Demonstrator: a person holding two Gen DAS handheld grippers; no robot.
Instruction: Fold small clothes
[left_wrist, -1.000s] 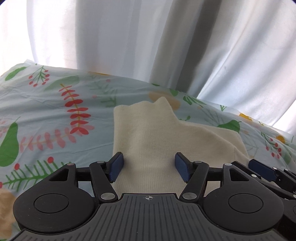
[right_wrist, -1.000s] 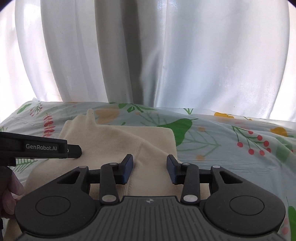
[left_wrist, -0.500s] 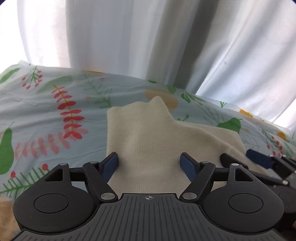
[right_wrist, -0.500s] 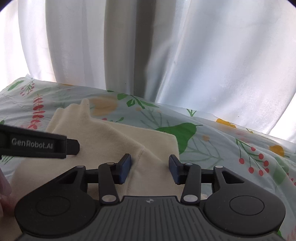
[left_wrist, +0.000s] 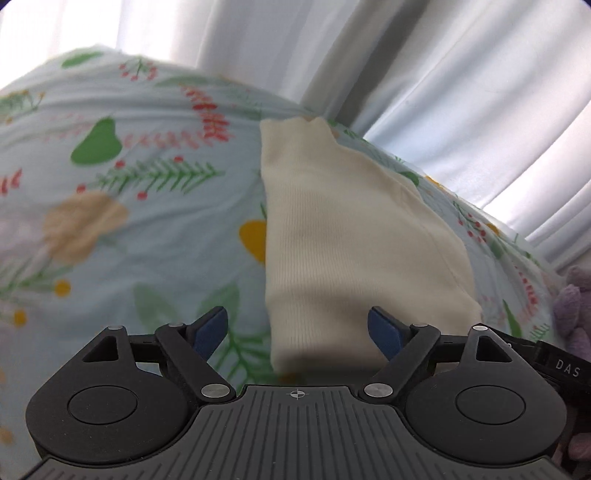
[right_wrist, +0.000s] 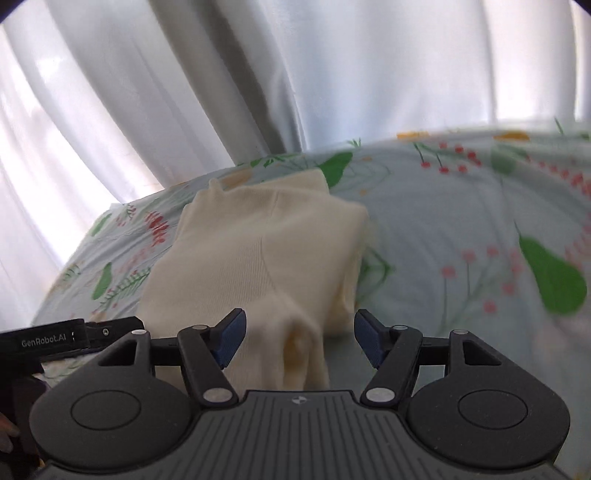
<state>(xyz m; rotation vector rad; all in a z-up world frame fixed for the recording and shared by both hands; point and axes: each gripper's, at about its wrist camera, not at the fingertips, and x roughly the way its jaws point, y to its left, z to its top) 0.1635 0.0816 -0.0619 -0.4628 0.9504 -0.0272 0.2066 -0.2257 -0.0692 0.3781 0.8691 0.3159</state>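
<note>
Cream knit garment (left_wrist: 354, 236), fine vertical ribbing, folded to a long slab with one straight edge and a small peaked corner at the far end. It lies flat on the floral sheet (left_wrist: 147, 229): pale blue cotton-looking cloth, printed with green pears, red berry sprigs and yellow blobs, lightly creased.

Left gripper (left_wrist: 299, 328): black linkage arms, blue pads, jaws spread wide. Nothing between them. The garment's near end sits in the gap, its straight edge closer to the right-hand pad; contact is not evident.

Right gripper (right_wrist: 299, 338): same build, jaws also wide apart, holding nothing. A soft, rumpled fold of the garment (right_wrist: 258, 266) rises between the pads; the picture is blurred here, so whether cloth brushes the pads is uncertain.

Beyond the garment, white sheer curtains (right_wrist: 295, 74) hang in deep vertical pleats, backlit. To the garment's right in the left wrist view, a lilac fuzzy object (left_wrist: 576, 306), partly cut off at the edge.
</note>
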